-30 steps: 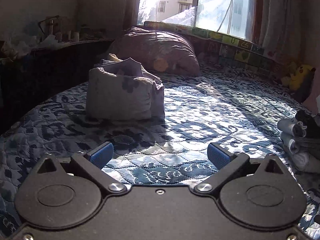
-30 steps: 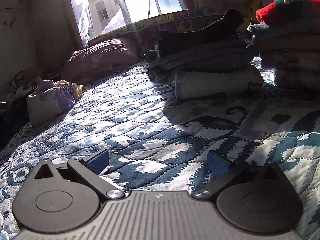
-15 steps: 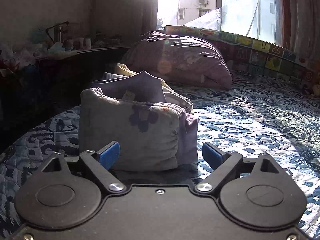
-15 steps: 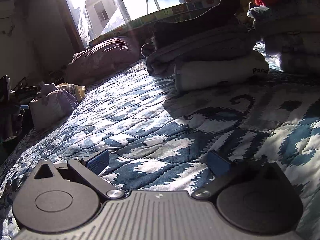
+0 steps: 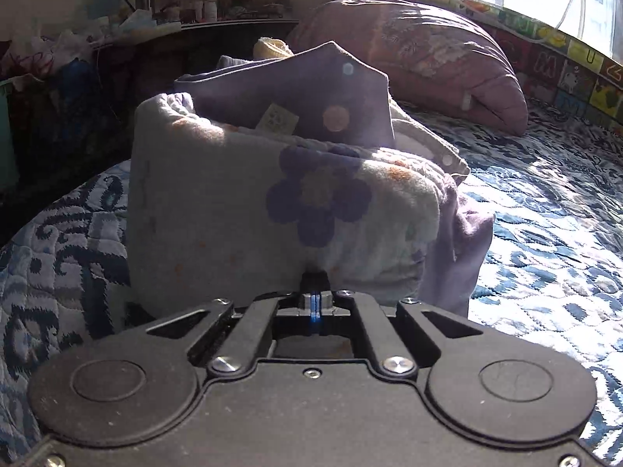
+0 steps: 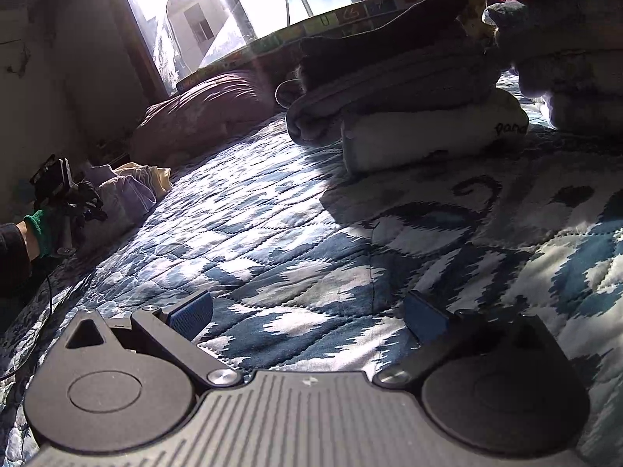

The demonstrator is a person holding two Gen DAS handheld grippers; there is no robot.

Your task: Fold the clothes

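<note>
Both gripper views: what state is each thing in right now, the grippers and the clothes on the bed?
Left gripper: shut on the flowered garment's lower edge.
Right gripper: open, empty, low over the quilt.
Flowered garment: folded, topmost in a small pile.
Purple garment: folded, behind it.
Folded stack: neatly piled on the quilt.

The right gripper (image 6: 307,313) hovers low over the blue-and-white patterned quilt (image 6: 296,241), its blue-padded fingers (image 6: 191,314) spread wide with nothing between them. Beyond it, a stack of folded clothes (image 6: 409,105) sits on the quilt, a white folded piece lowest. To the right of that stack stands a second pile (image 6: 564,58) topped with red. Far left of the stack, the left gripper (image 6: 85,204), held by a gloved hand (image 6: 41,231), meets a small heap of lilac and yellow garments (image 6: 132,186). A purple pillow (image 6: 206,116) lies below the bright window (image 6: 233,11).
</note>
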